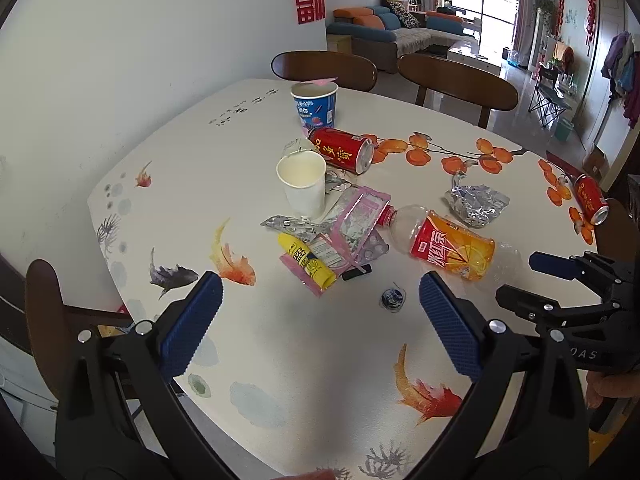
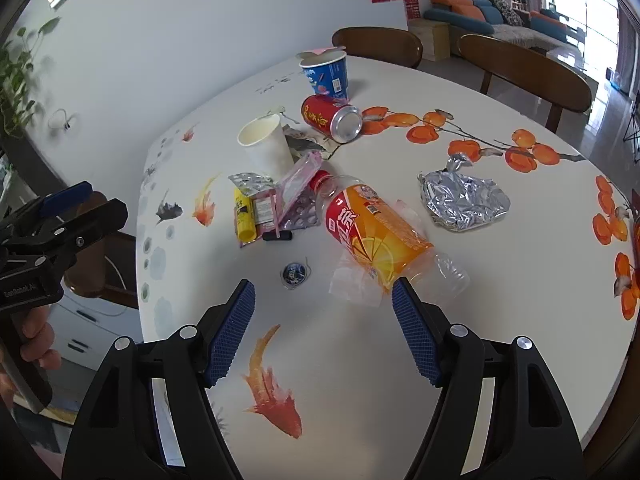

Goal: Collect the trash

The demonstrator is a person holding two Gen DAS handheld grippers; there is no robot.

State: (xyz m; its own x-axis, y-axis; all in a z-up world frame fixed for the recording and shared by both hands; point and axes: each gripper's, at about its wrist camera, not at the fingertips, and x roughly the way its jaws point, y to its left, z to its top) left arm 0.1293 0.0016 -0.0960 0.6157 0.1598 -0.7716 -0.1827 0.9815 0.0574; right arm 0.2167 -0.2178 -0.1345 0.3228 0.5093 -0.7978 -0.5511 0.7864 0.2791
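Note:
Trash lies scattered mid-table: a white paper cup (image 1: 302, 186), a red can (image 1: 343, 150) on its side, a blue noodle cup (image 1: 315, 105), an orange-labelled plastic bottle (image 1: 444, 242) lying flat, crumpled foil (image 1: 476, 200), a yellow tube (image 1: 306, 260) on pink wrappers, a small dark round cap (image 1: 393, 298). My left gripper (image 1: 320, 292) hovers open above the near table, nothing between its fingers. My right gripper (image 2: 323, 294) is open too, just short of the bottle (image 2: 376, 232); the cap (image 2: 295, 273) lies ahead of its gap. A second red can (image 1: 592, 200) rests at the right edge.
The white table (image 1: 320, 380), printed with fish and orange fruit, has wooden chairs (image 1: 456, 84) along its far side and another (image 1: 42, 320) at the near left. A white wall runs along the left. A hand (image 2: 38, 336) holds the left gripper's handle.

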